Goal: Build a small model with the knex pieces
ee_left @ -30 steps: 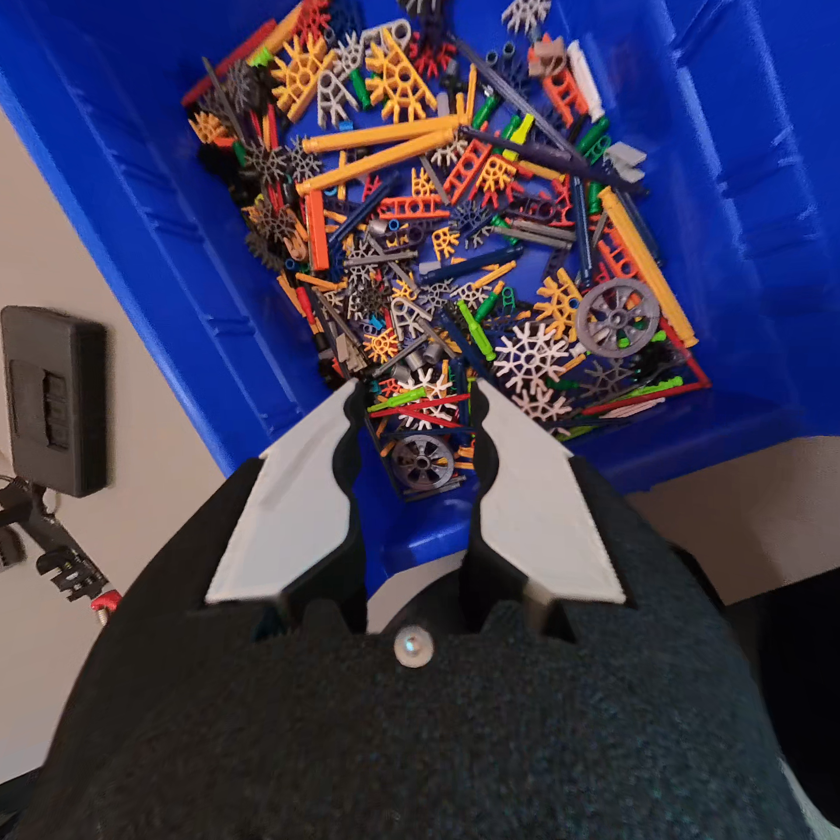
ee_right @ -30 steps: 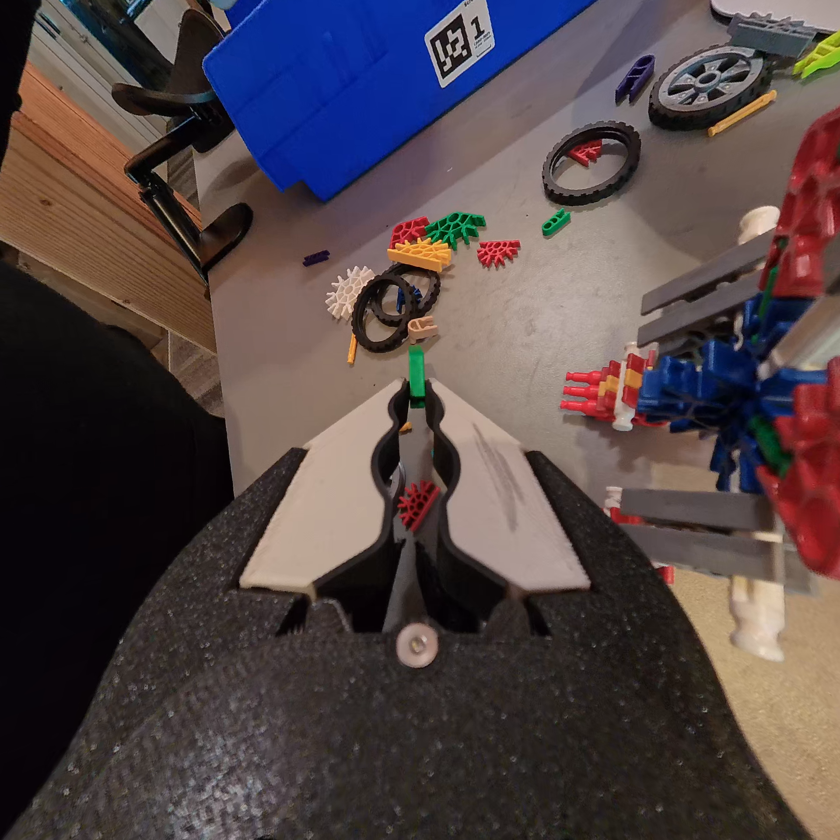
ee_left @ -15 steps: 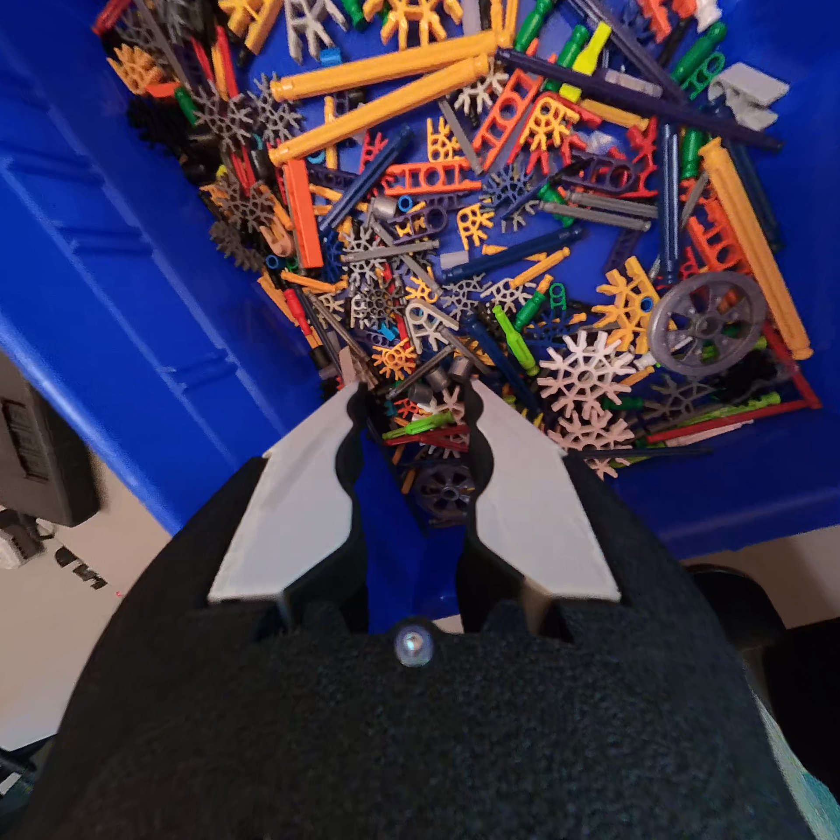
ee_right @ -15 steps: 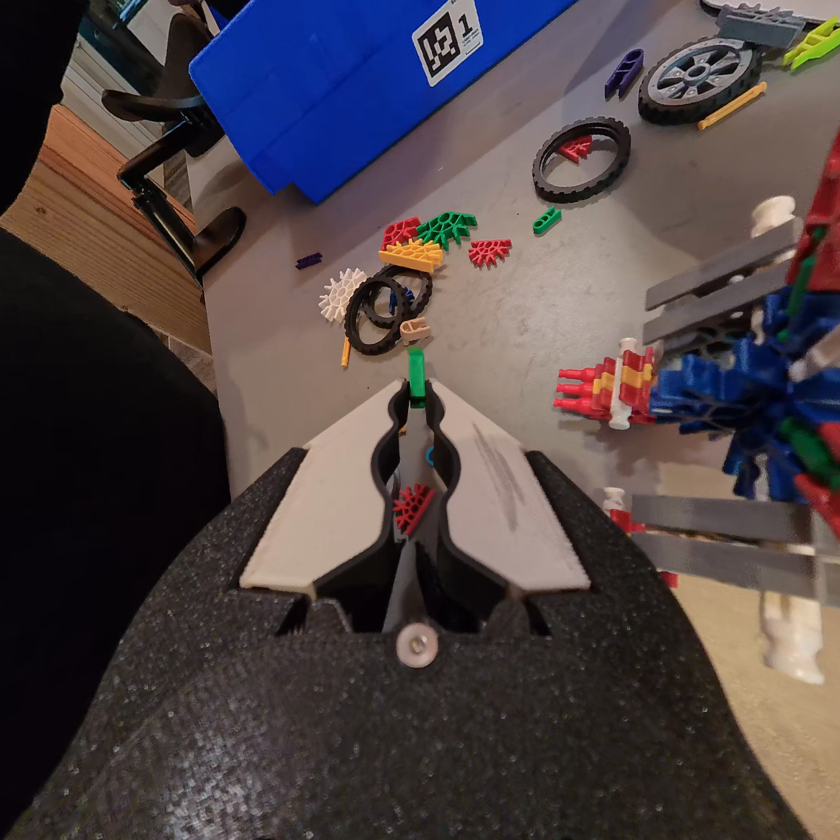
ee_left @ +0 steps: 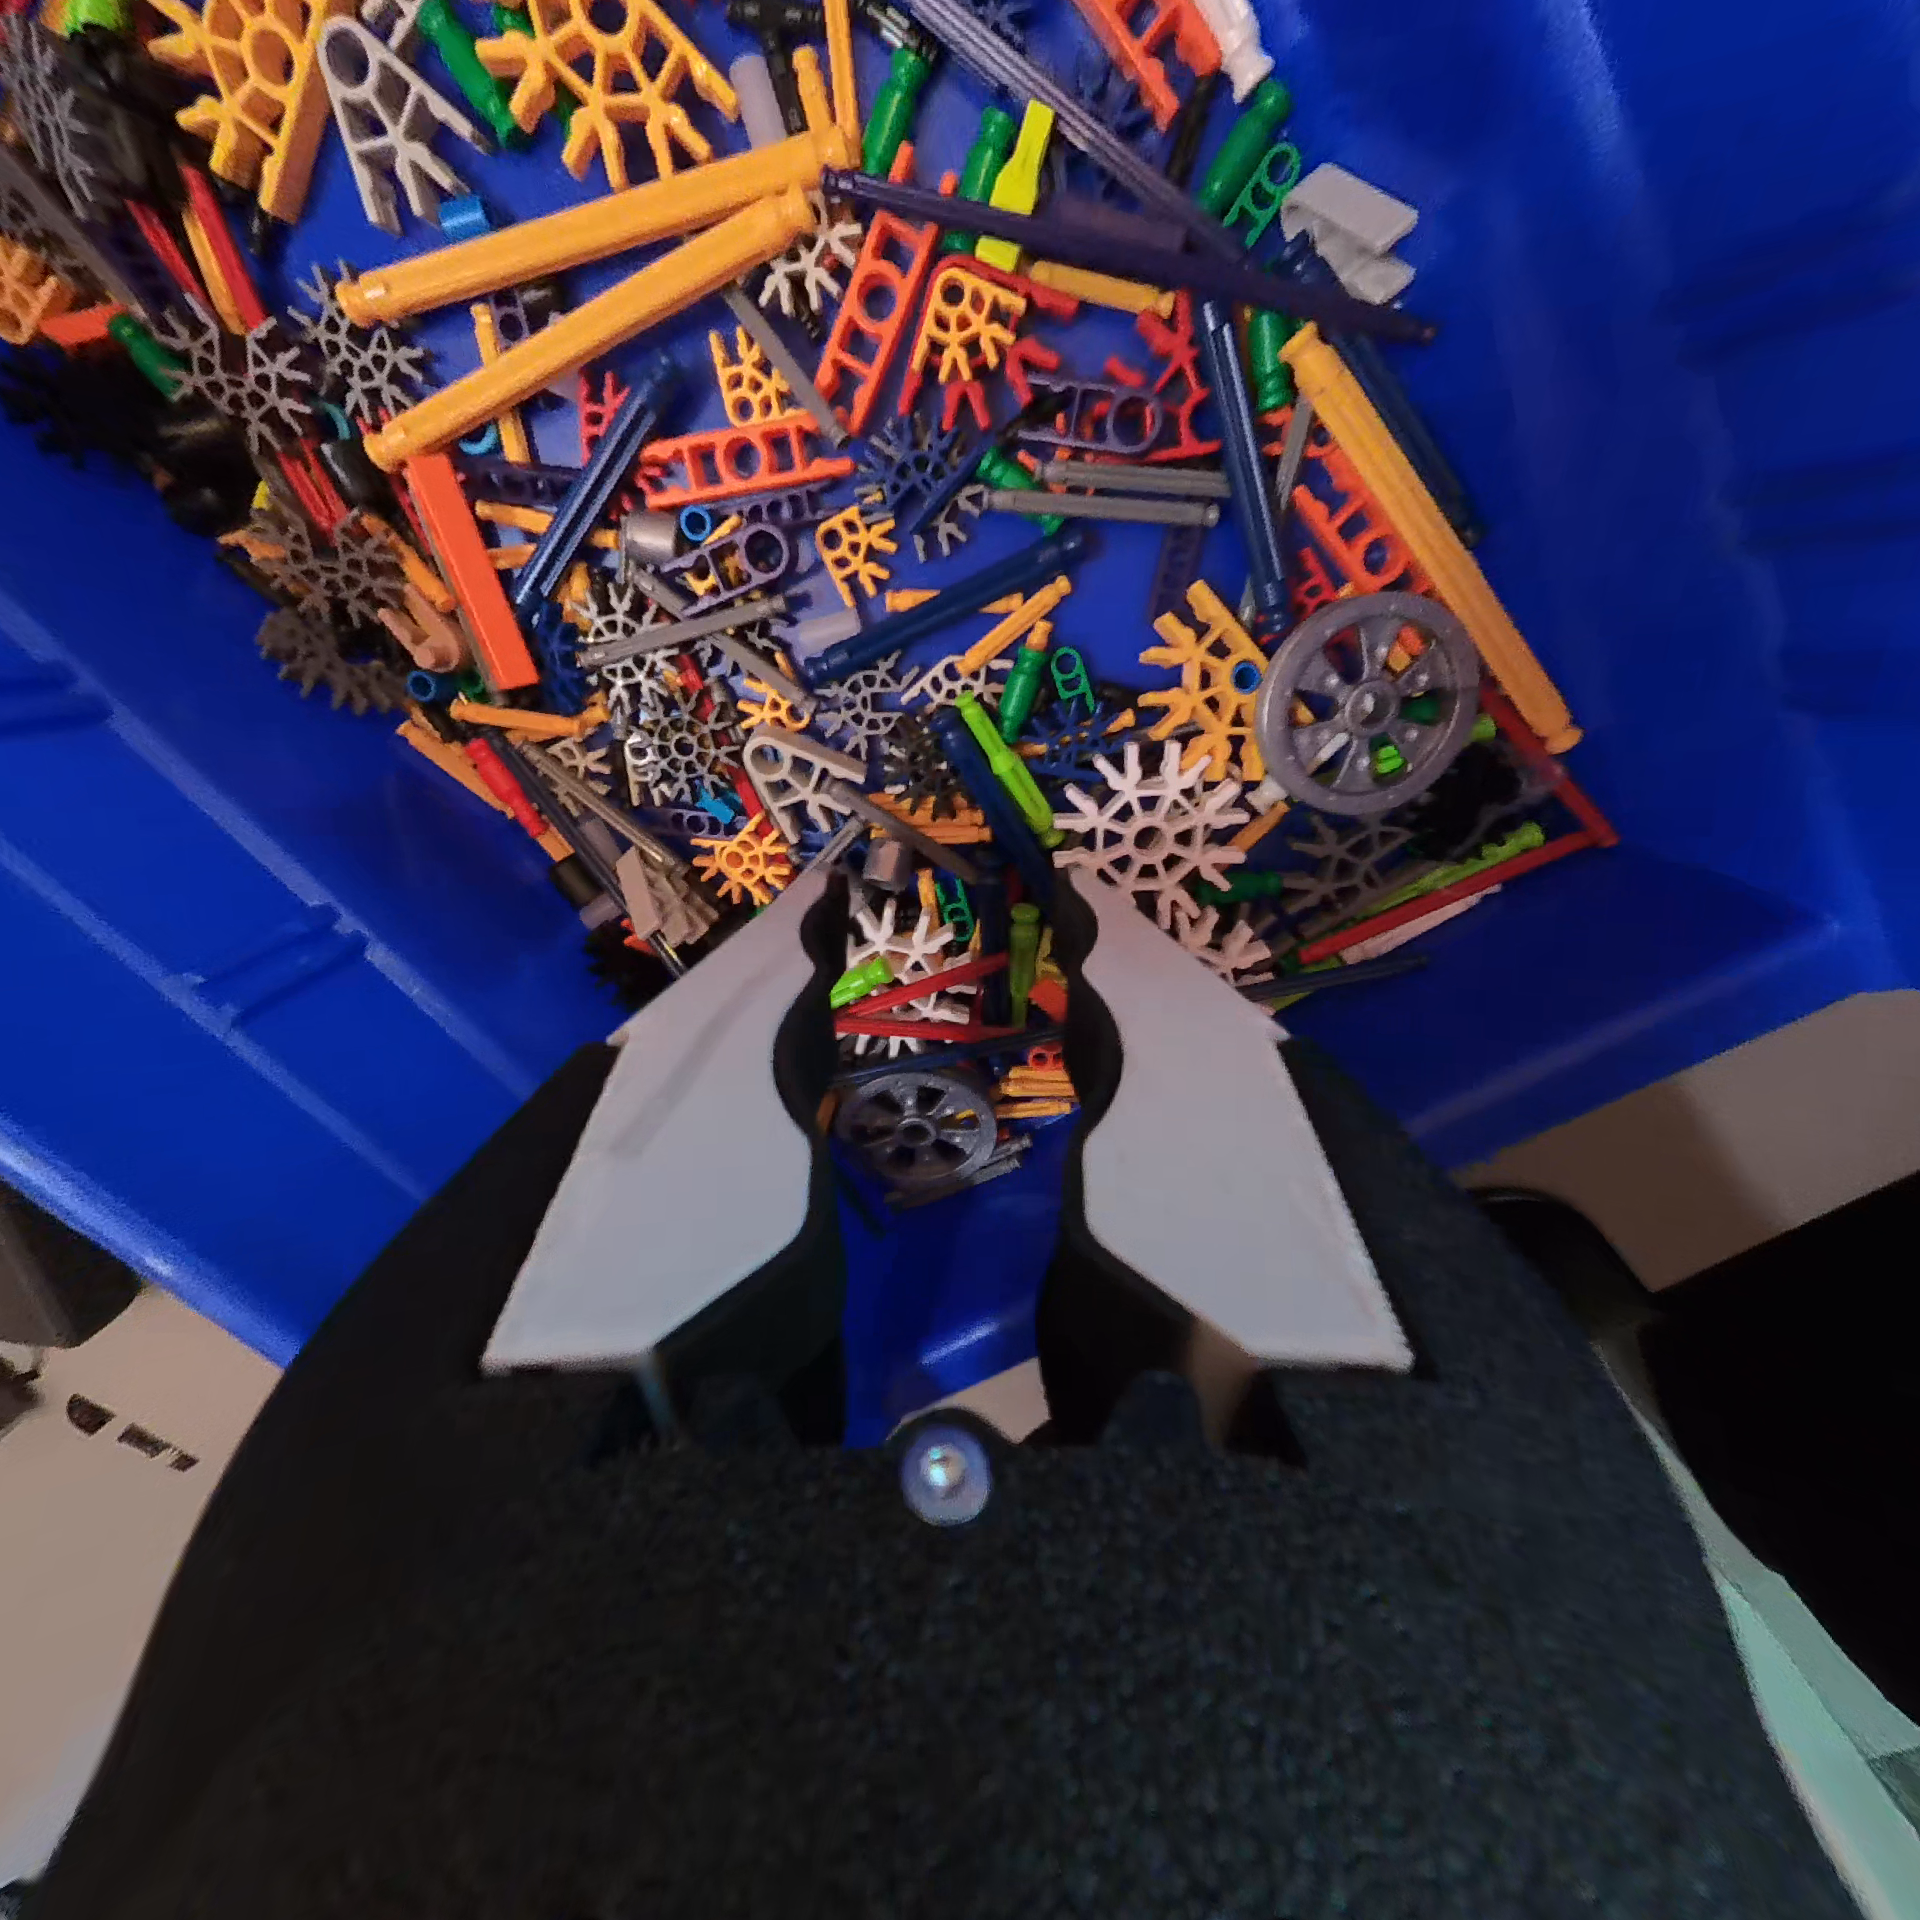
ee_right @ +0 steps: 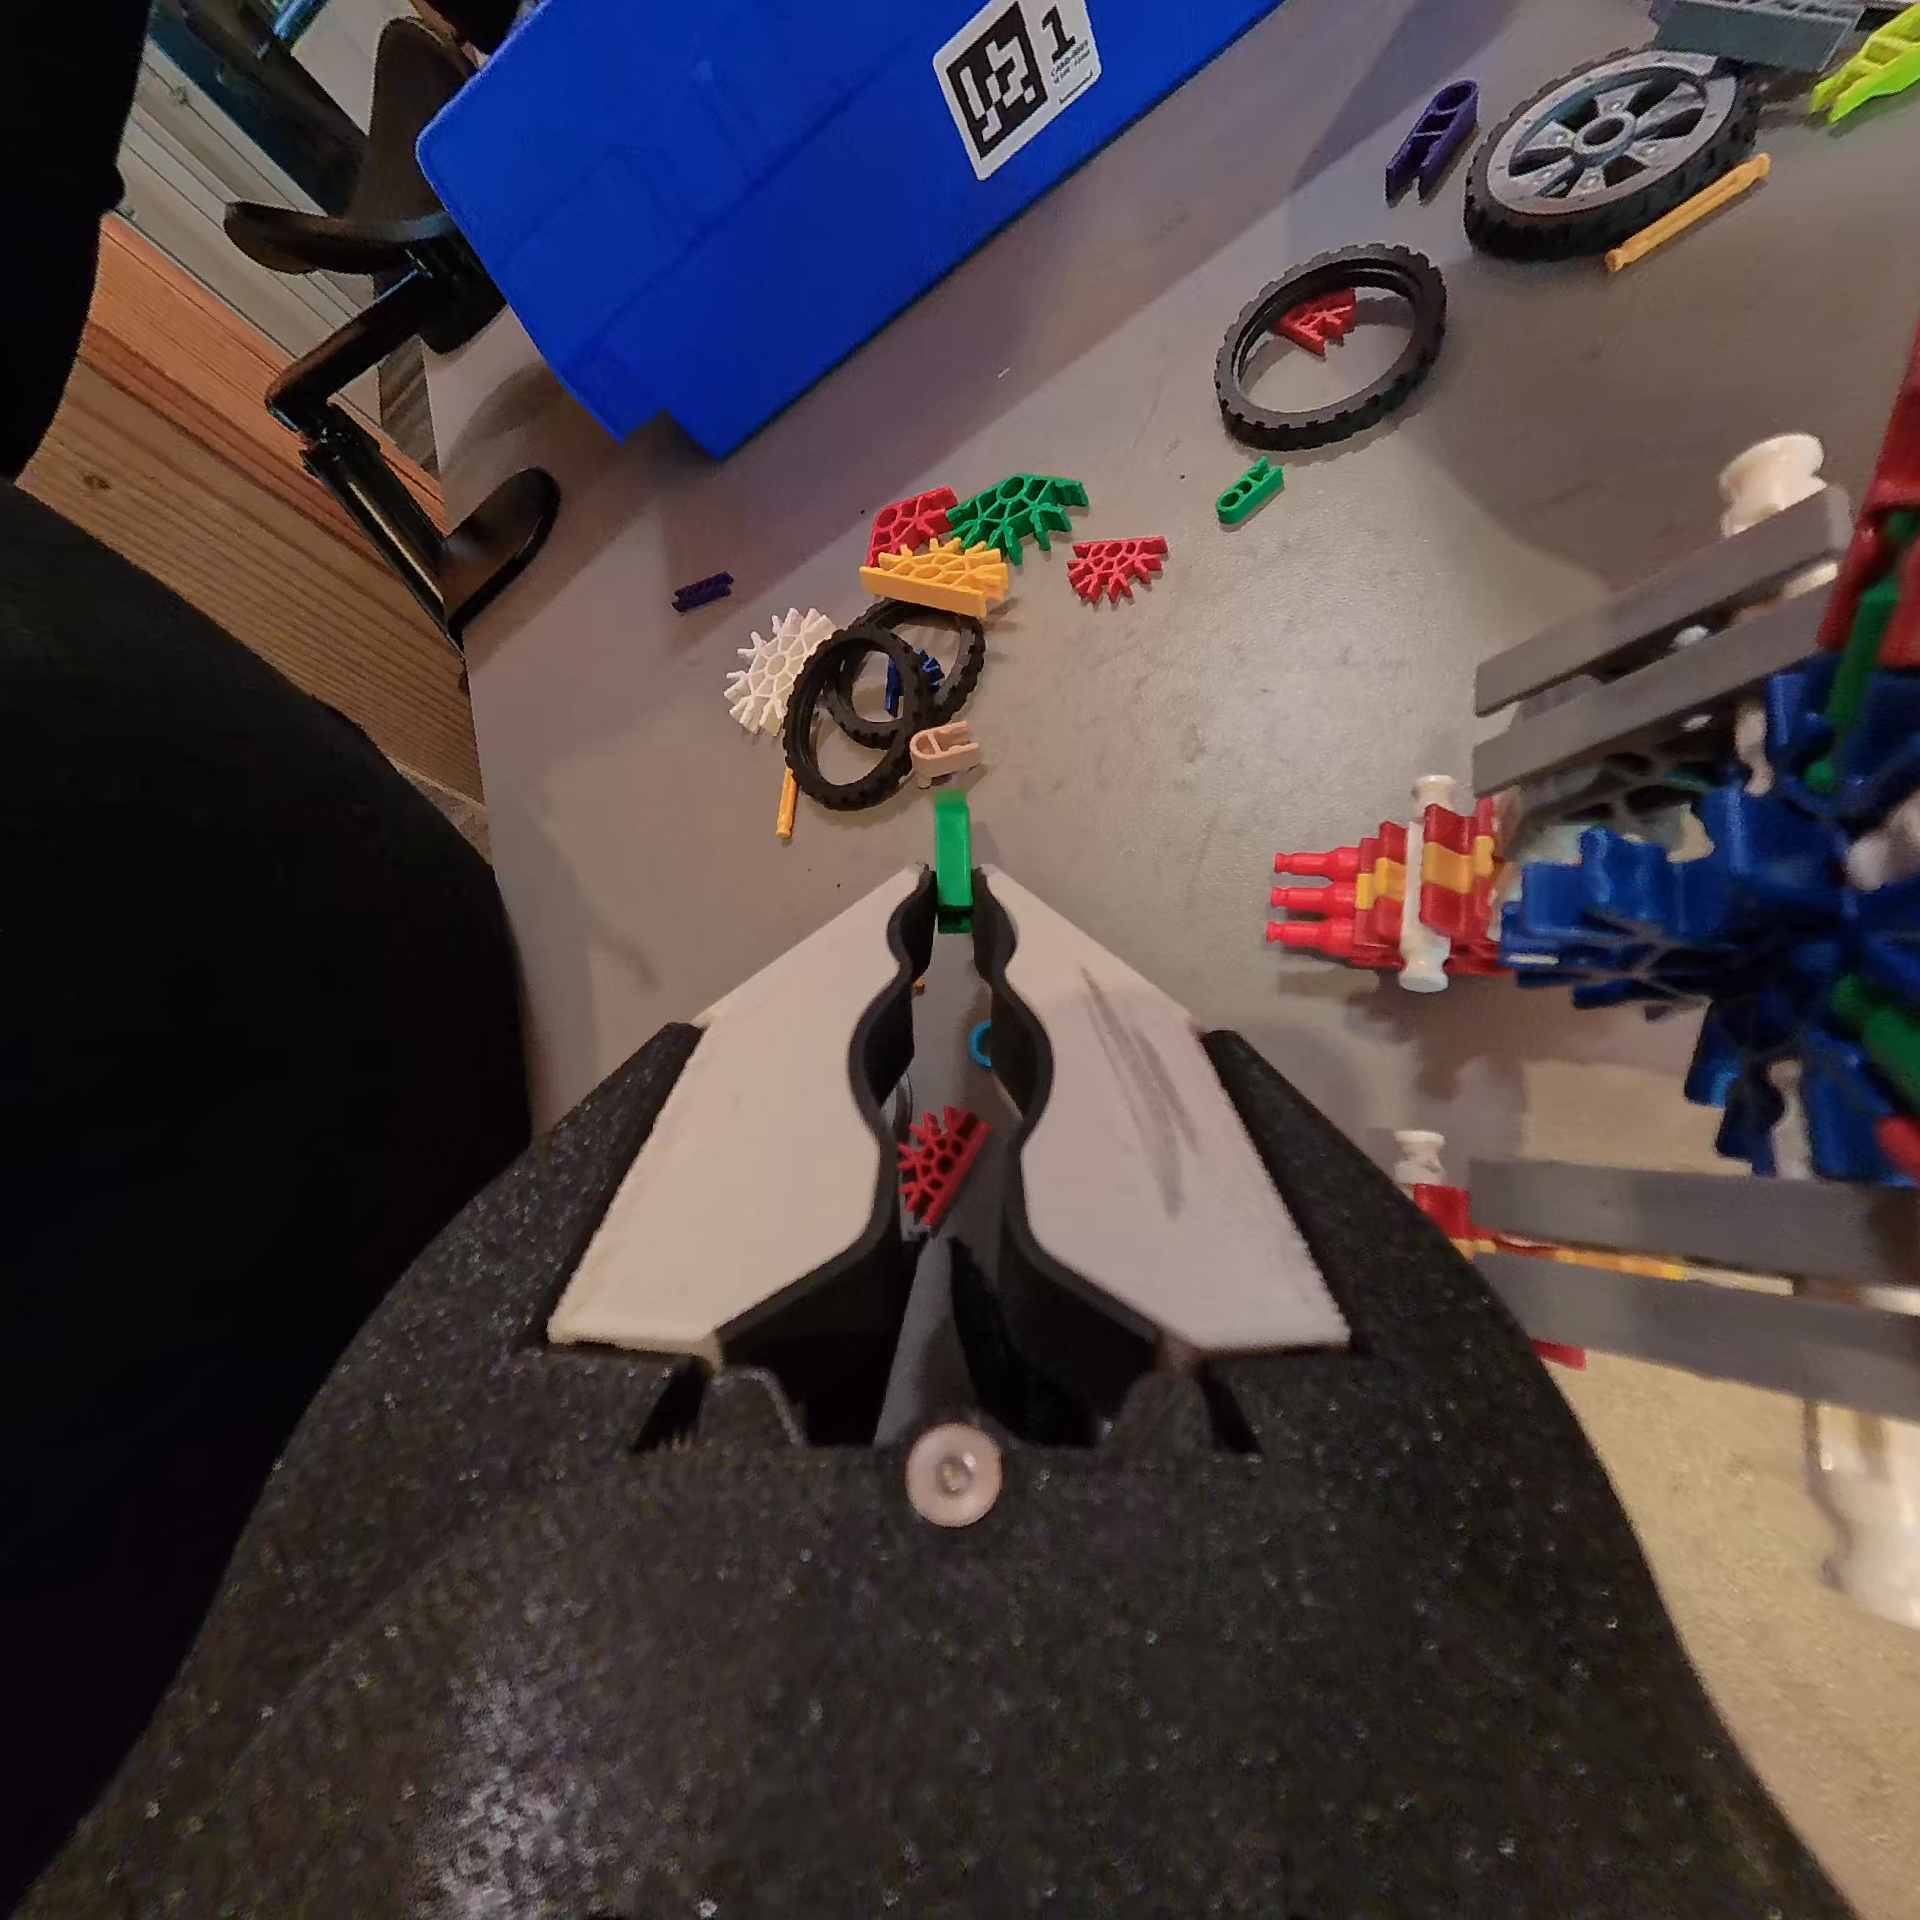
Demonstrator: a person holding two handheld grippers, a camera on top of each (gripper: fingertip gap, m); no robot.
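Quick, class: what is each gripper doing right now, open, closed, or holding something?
Left gripper: open, empty, over the parts in the blue bin.
Right gripper: closed on a small green rod, above the grey table.

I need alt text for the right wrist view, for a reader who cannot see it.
The right tongs, shut on a small green rod, hang over a grey table. Loose pieces lie ahead: black tyre rings, a white snowflake connector, red, green and yellow connectors. A blue bin stands behind, a built model at right.
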